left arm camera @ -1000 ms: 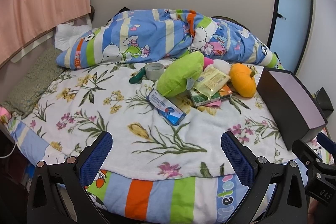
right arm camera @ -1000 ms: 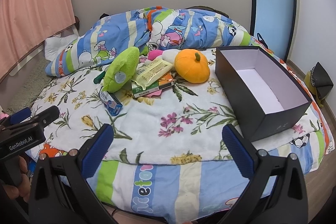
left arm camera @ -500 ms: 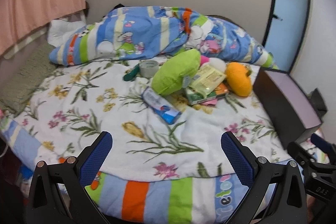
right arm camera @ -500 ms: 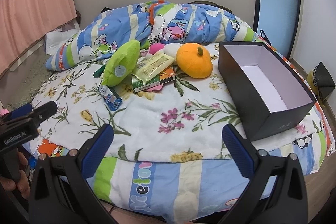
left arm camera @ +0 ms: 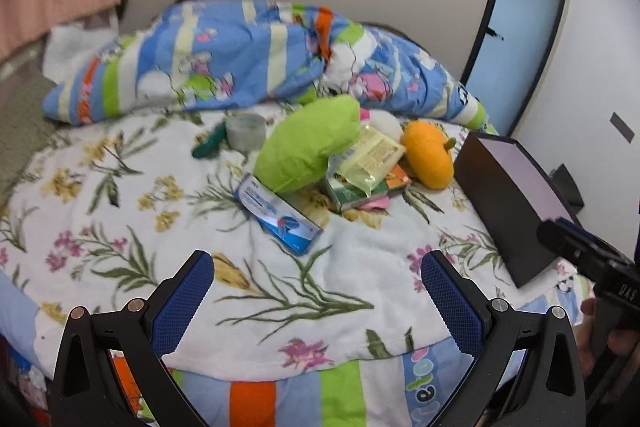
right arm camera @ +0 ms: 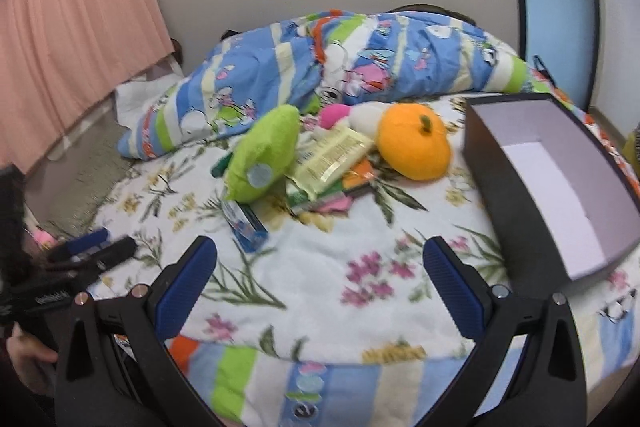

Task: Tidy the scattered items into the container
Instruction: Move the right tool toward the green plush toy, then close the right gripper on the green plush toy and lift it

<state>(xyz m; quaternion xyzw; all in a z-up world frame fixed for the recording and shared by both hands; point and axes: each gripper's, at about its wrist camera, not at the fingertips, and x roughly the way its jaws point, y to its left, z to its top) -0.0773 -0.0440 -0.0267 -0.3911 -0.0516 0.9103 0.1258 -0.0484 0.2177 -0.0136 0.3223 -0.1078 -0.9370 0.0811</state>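
Floral bed (left arm camera: 120, 211), left wrist view: my left gripper (left arm camera: 318, 297) hangs wide and empty short of the blue carton (left arm camera: 278, 213), nearest of the heap. Right wrist view: my right gripper (right arm camera: 320, 291) gapes empty; black box (right arm camera: 532, 195) sits vacant. Nothing packed; I'd reach first for the carton.

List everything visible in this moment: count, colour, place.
Cardboard box: one, black, open, bed's right side.
Pumpkin plush: one, orange, left of the box.
Soft plush: one, lime green, mid-pile.
Flat packet: one, pale yellow, atop a green-orange carton.
Long carton: one, blue-white, nearest the camera.
Tape roll: one, grey, behind.
Quilt: one, blue striped, far end.
Left hand-held gripper: open.
Right hand-held gripper: open.
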